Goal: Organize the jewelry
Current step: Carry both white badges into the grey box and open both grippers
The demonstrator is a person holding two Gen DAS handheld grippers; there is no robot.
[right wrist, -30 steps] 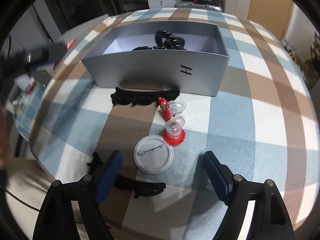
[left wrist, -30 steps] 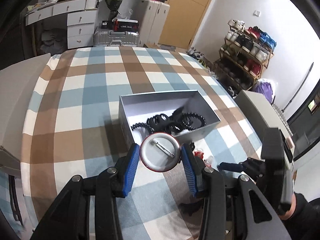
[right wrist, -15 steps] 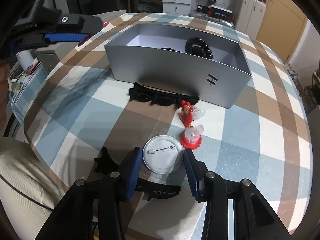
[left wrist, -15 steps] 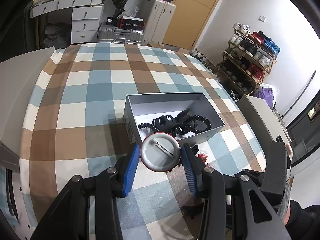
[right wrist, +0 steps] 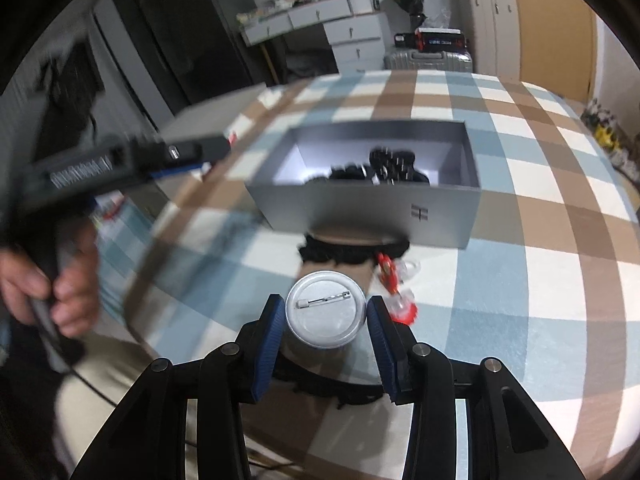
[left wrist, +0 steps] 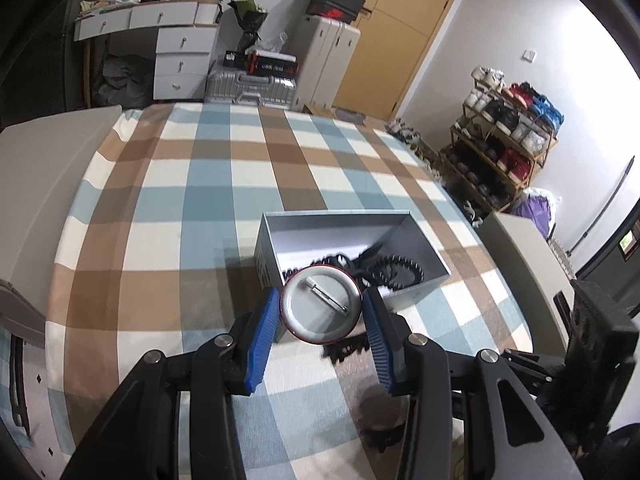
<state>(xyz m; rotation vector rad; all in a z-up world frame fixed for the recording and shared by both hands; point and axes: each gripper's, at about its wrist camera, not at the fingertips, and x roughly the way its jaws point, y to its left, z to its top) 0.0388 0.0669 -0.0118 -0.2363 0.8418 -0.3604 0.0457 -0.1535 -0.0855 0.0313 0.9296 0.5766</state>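
1. A table draped in a blue, brown and white checked cloth (left wrist: pixel 224 184) fills both wrist views, set in a room with white drawers, suitcases and a shoe rack against the walls.
2. An open grey box (right wrist: pixel 372 204) sits on the cloth, holding a tangle of black beaded bracelets (left wrist: pixel 394 270) at the end nearer the right gripper.
3. The left gripper (left wrist: pixel 320 312) grasps a round pin badge (left wrist: pixel 322 306) edge-on between its blue pads, back and pin clasp facing the camera, raised above the cloth just in front of the box's near corner.
4. The right gripper (right wrist: pixel 326 314) clamps a second, white-backed pin badge (right wrist: pixel 325 308), pin bar facing up, held clear of the cloth on the near side of the box; its jaws have just been closing, and the pads now press on the badge's rim.
5. A black fabric band (right wrist: pixel 352 250) lies against the box's front wall.
6. Small red-and-clear trinkets (right wrist: pixel 394 286) rest on the cloth beside the right pad.
7. A hand (right wrist: pixel 48 288) at the right view's left edge, blurred, grips the other tool's handle.
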